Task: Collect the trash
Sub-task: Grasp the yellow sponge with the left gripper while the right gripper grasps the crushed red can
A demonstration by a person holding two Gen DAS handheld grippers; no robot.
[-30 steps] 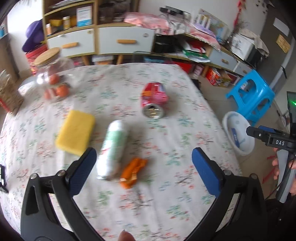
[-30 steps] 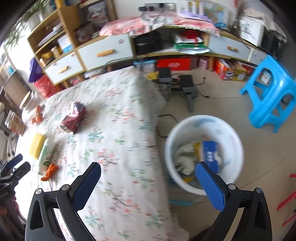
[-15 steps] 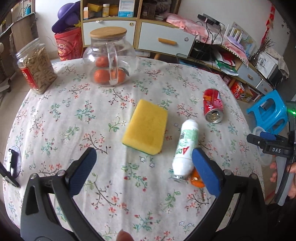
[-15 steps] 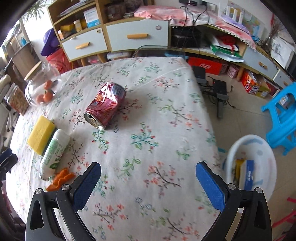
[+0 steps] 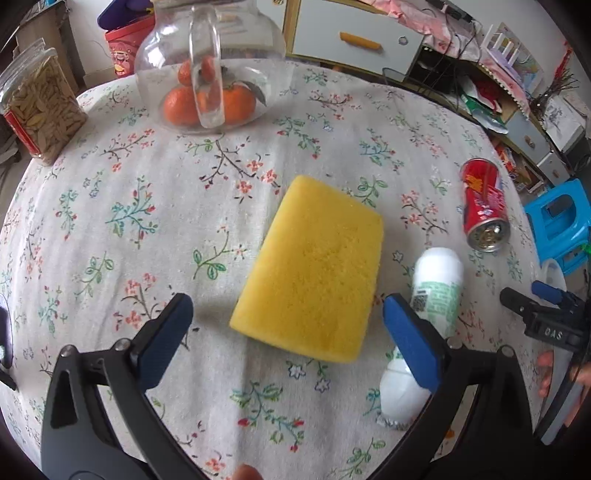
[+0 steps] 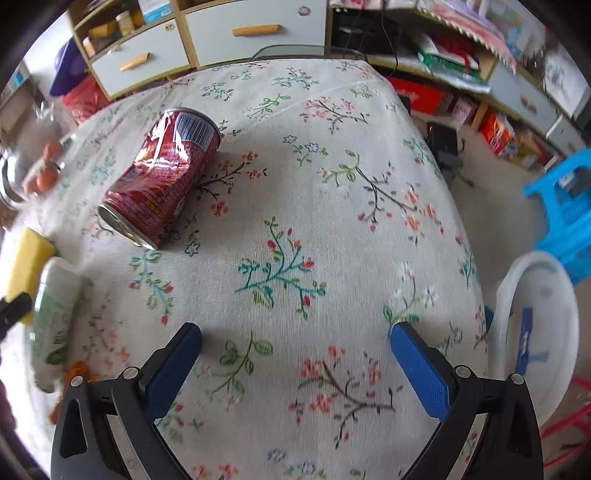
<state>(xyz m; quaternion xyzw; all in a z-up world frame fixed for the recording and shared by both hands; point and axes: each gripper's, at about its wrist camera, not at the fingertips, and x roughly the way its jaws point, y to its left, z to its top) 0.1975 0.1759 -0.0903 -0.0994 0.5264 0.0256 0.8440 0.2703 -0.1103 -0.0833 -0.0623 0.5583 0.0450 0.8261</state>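
A crushed red can [image 6: 162, 177] lies on its side on the floral tablecloth, also seen at the right in the left wrist view, red can [image 5: 484, 206]. A white and green bottle [image 5: 432, 295] lies beside a yellow sponge [image 5: 314, 280]. An orange wrapper [image 6: 77, 371] lies by the bottle's end. My left gripper [image 5: 288, 336] is open, low over the cloth, its fingers on either side of the sponge's near end. My right gripper [image 6: 295, 365] is open above bare cloth, with the can farther ahead to the left. A white bin [image 6: 546, 295] with trash stands on the floor to the right.
A glass jar of oranges [image 5: 210, 74] and a container of seeds [image 5: 40, 107] stand at the table's far left. A blue stool [image 6: 565, 206] stands beyond the bin. Cabinets with drawers [image 6: 255, 29] and cluttered shelves line the back wall.
My left gripper has swung left and dropped close over the sponge. My right gripper has moved from above the bin to low over the table near the can.
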